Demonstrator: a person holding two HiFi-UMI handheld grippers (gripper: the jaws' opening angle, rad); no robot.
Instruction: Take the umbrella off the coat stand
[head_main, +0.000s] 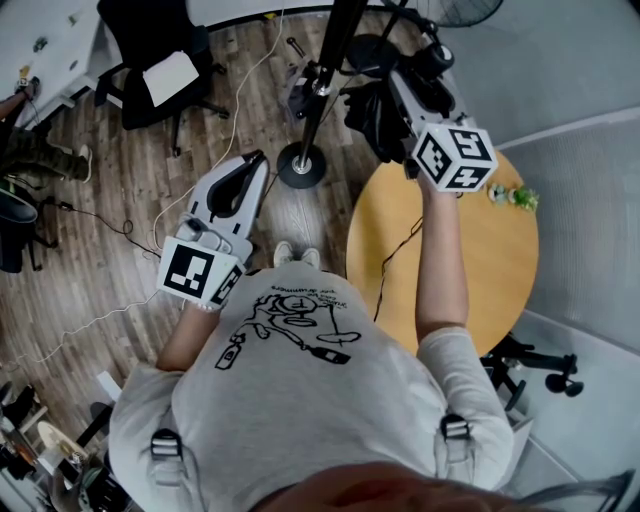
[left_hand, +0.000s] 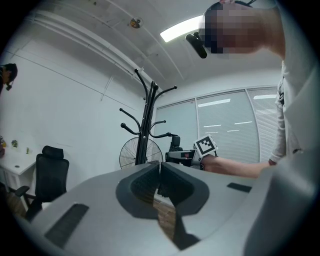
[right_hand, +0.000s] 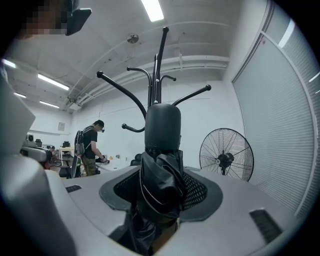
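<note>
A black folded umbrella (right_hand: 161, 170) stands upright between the pads of my right gripper (right_hand: 162, 186), which is shut on its bunched fabric. Its rounded handle (right_hand: 162, 125) sticks up above the jaws. In the head view the umbrella (head_main: 374, 118) hangs just right of the black coat stand's pole (head_main: 335, 50), above the stand's round base (head_main: 301, 165), held by the right gripper (head_main: 388, 88). The stand's hooks (right_hand: 159, 65) rise behind the umbrella. My left gripper (head_main: 256, 162) sits lower left, shut and empty, its jaws (left_hand: 159, 172) meeting at the tips.
A round wooden table (head_main: 470, 260) lies under my right arm, with a small plant (head_main: 520, 197) on it. A black office chair (head_main: 160, 60) stands far left, with cables across the wood floor. A pedestal fan (right_hand: 226, 157) and a person (right_hand: 91, 147) are in the background.
</note>
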